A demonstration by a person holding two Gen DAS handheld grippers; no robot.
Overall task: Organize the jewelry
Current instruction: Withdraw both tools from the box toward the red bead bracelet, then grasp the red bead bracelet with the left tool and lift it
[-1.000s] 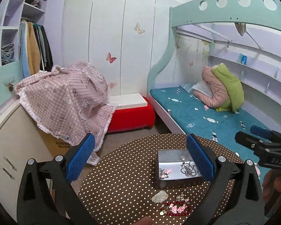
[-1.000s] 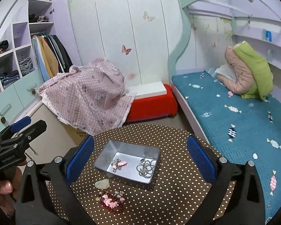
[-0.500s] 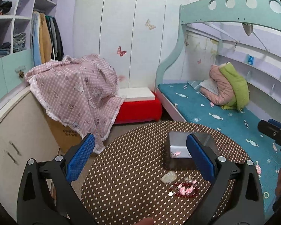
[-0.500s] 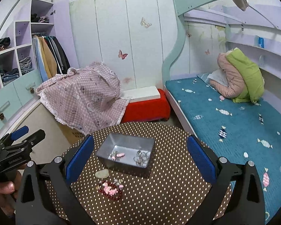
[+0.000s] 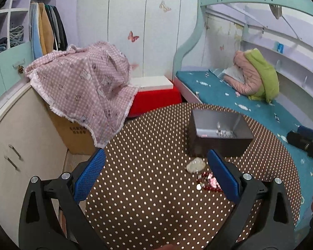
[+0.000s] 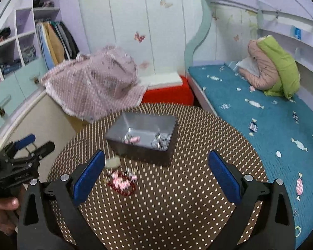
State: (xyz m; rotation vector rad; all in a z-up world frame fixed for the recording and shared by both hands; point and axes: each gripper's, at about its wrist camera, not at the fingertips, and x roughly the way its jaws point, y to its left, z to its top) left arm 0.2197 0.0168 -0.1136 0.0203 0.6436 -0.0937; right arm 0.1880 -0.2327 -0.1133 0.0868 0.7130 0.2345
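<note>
A grey metal tin stands on a round brown polka-dot table. It holds a pink trinket and a silver chain. In front of it lie a pale stone and a red bead bracelet with pink charms. My left gripper is open and empty above the table, left of the loose pieces. My right gripper is open and empty, hovering before the tin.
A pink checked cloth drapes a cardboard box left of the table. A red and white box sits on the floor behind. A bunk bed with a teal mattress lies to the right. Cabinets stand on the left.
Both grippers have sunk lower and closer to the table, so the tin and loose jewelry look larger. The left view has swung leftwards. Both stay open and empty.
</note>
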